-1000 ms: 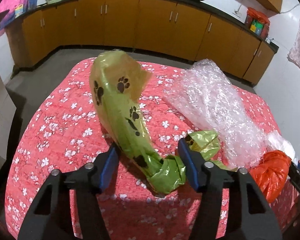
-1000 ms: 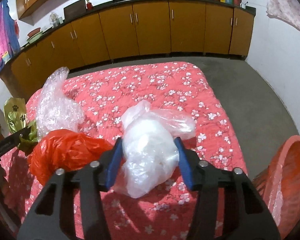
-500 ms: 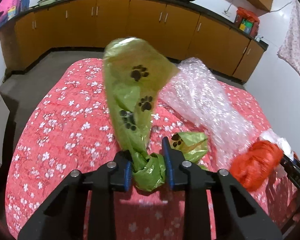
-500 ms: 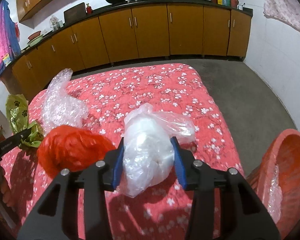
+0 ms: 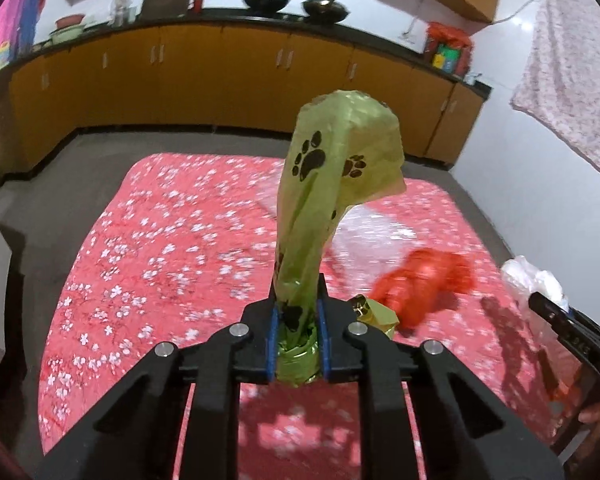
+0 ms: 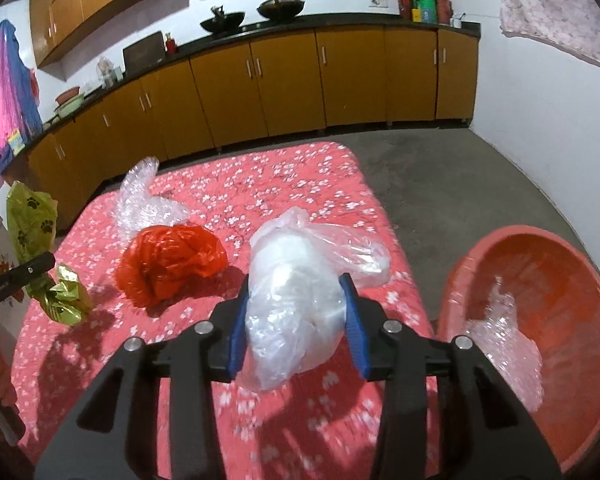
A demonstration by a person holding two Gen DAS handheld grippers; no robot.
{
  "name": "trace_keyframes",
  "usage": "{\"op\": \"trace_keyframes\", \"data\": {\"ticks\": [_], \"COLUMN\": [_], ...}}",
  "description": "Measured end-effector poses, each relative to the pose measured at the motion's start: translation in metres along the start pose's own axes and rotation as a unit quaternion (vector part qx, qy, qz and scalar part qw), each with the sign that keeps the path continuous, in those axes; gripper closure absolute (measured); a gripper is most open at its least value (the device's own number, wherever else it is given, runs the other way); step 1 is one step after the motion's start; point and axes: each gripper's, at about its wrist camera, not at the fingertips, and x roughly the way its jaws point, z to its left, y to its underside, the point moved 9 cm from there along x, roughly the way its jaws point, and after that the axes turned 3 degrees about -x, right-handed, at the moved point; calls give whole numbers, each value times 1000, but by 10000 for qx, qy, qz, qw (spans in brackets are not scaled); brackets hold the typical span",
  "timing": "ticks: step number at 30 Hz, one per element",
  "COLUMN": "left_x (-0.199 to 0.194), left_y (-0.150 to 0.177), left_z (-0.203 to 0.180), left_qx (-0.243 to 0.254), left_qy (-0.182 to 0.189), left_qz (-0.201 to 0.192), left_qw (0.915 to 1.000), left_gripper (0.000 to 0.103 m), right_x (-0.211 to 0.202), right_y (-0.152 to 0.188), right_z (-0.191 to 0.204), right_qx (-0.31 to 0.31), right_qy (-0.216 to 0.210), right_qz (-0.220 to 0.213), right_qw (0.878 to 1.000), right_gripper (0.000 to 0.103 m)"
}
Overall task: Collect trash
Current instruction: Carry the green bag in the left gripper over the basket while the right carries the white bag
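Observation:
A green plastic bag with black paw prints (image 5: 332, 168) stands up out of my left gripper (image 5: 298, 300), which is shut on its crumpled lower end, above the red flowered table (image 5: 160, 240). In the right wrist view the same green bag (image 6: 32, 216) hangs at the far left. My right gripper (image 6: 295, 284) has its blue pads pressed on a clear plastic bag (image 6: 296, 312), its jaws still closing, lifted a little off the cloth. A red plastic bag (image 6: 168, 264) and a bubble wrap sheet (image 6: 140, 204) lie on the table.
An orange-red basin (image 6: 540, 248) stands to the right of the table, below its edge, with clear wrap (image 6: 504, 344) inside. Yellow cabinets (image 6: 292, 88) run along the far wall across a grey floor. A cloth hangs on the right wall (image 6: 556, 4).
My left gripper closed on the green bag's lower end and lifted it upright. My right gripper tightened on the clear bag and rose, moving back toward the basin side.

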Motion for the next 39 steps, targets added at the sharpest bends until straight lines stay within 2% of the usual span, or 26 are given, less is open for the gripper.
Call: {"op": "trace_keyframes", "data": {"ticks": [11,22,32,39], "left_x": [-35,-31,-14,3], "left_y": [-13,3,30,48], "left_z": [-95,-191,-272,-311], "left_qx": [513,968,1223,1439], "left_qy": [780,1535,2072,2268], "left_qz": [-236,-164,134,352], "left_qw": [9953,9833,9705,9626], "left_gripper": [88,88,88,88], "right_x": [-82,-150,-180,-175], "right_y": [-6,0,20,29], "right_z": [-33,-100,-160,-192], "right_qx": [209,559,921,1153], "right_qy": [105,719,1216,1414], "right_qz": [-553,-945,-1061,-1020], "right_qw": [9982,9914,9826,9779], "right_gripper": [63,63,63,64]}}
